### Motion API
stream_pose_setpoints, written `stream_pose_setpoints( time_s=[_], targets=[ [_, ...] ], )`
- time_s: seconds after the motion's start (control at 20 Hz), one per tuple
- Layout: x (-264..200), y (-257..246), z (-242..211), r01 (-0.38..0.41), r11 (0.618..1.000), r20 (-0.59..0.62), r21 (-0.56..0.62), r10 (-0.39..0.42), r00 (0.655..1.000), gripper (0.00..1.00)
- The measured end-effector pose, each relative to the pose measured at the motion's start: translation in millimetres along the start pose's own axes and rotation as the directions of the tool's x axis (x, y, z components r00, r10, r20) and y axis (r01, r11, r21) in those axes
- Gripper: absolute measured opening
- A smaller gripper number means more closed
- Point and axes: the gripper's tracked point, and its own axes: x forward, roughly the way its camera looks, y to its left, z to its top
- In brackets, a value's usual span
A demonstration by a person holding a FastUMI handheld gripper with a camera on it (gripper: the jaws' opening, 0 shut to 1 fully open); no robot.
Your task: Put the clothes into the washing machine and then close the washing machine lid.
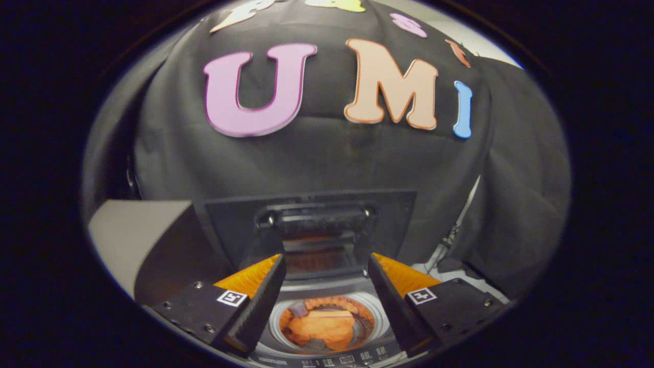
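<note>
The gripper (324,299) is spread wide and holds nothing, its two dark fingers (255,306) angled apart with open space between them. Just below and between the fingertips sits the washing machine (327,352), seen from above, its round drum opening framed by a pale ring. Inside the drum lie the clothes (322,327), an orange bundle resting well down in the tub and clear of the rim, so the loading step looks finished. Just ahead of the fingers, beyond the drum, the washing machine lid (311,230) stands raised and roughly upright, a dark panel with a black bar handle (317,217) across its upper part and a window lower down that reflects the orange of the load. To the left of the lid stands a pale grey box-like surface (138,235), and the booth's black cloth hangs behind everything. The step in hand appears to be closing the lid. That likely calls for bringing the fingers forward to the handle or the lid's top edge, then drawing it toward the drum and down until it lies flat over the opening.
</note>
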Motion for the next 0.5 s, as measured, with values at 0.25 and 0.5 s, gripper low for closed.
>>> stream_pose_setpoints(
  time_s=[0.25,0.5],
  targets=[
    [17,-21,57,0.030,0.999,0.092,-0.027,-0.028,0.995,0.98],
    [48,-21,101,0.050,0.998,0.212,0.038,-0.057,0.976,0.97]
  ],
)
